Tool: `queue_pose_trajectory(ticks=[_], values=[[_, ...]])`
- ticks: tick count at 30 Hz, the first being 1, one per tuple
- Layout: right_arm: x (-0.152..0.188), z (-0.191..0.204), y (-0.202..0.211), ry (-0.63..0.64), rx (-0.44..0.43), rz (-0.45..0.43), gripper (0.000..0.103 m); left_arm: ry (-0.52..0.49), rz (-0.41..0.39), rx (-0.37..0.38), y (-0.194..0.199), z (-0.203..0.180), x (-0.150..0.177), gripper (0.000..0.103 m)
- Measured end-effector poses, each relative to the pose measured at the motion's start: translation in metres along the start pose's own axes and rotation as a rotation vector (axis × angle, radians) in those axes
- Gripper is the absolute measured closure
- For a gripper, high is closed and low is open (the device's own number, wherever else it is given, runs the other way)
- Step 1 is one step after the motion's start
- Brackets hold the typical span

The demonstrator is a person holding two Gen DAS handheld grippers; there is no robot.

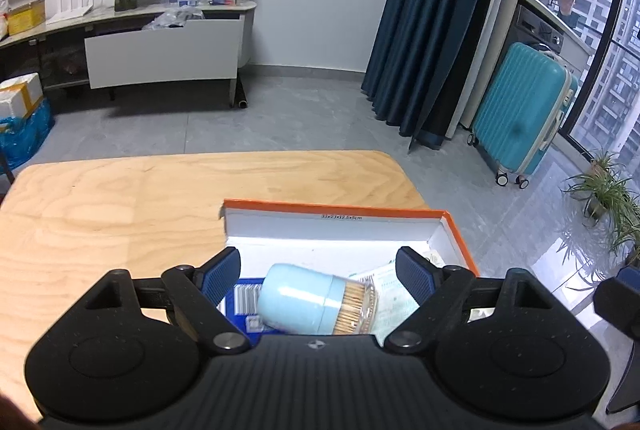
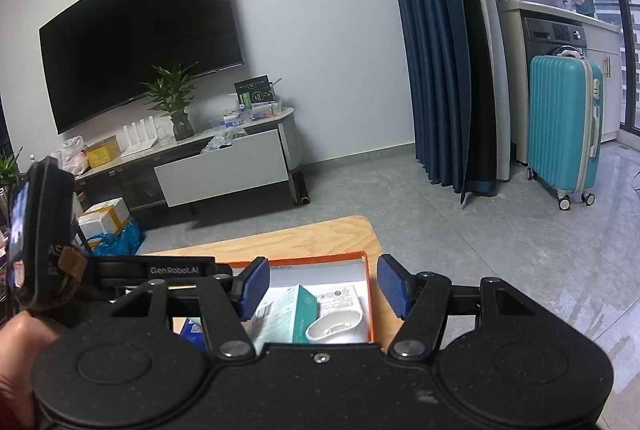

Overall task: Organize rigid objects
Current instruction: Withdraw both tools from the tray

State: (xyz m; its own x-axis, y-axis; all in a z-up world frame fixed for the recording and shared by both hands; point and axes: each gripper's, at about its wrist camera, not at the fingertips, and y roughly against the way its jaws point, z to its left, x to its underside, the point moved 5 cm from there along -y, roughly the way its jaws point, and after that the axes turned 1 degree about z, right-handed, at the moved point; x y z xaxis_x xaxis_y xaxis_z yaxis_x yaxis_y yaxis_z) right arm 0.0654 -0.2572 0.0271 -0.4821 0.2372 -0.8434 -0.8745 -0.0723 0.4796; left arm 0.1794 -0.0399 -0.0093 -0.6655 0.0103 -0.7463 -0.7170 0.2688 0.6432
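Observation:
An orange-rimmed white box (image 1: 336,210) stands on the wooden table (image 1: 120,214). In the left wrist view a light blue toothpick jar (image 1: 316,304) lies on its side inside the box, on a blue packet (image 1: 240,300) and a pale green leaflet (image 1: 394,300). My left gripper (image 1: 318,272) is open above the jar, not touching it. In the right wrist view the box (image 2: 370,294) holds a teal carton (image 2: 306,312) and a white curved item (image 2: 336,328). My right gripper (image 2: 324,288) is open above them, empty. The left gripper's body (image 2: 40,230) shows at left.
A TV cabinet (image 1: 160,50) with clutter stands beyond the table, a TV (image 2: 136,30) above it. Blue curtains (image 1: 432,22), a turquoise suitcase (image 1: 520,110) and potted plants (image 1: 608,194) are on the right. Boxes and a blue bag (image 1: 24,114) sit on the floor left.

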Motion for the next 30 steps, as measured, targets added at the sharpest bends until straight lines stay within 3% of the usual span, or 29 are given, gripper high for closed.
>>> queue_pose_trajectory(ticks=[14, 30], values=[[0.03, 0.013, 0.042, 0.043, -0.003, 0.033, 0.022, -0.044, -0.021, -0.066, 0.063, -0.008, 0.033, 0.0], [0.064, 0.018, 0.083, 0.069, -0.005, 0.054, 0.021, -0.046, 0.033, -0.16, 0.097, -0.017, 0.096, 0.0]])
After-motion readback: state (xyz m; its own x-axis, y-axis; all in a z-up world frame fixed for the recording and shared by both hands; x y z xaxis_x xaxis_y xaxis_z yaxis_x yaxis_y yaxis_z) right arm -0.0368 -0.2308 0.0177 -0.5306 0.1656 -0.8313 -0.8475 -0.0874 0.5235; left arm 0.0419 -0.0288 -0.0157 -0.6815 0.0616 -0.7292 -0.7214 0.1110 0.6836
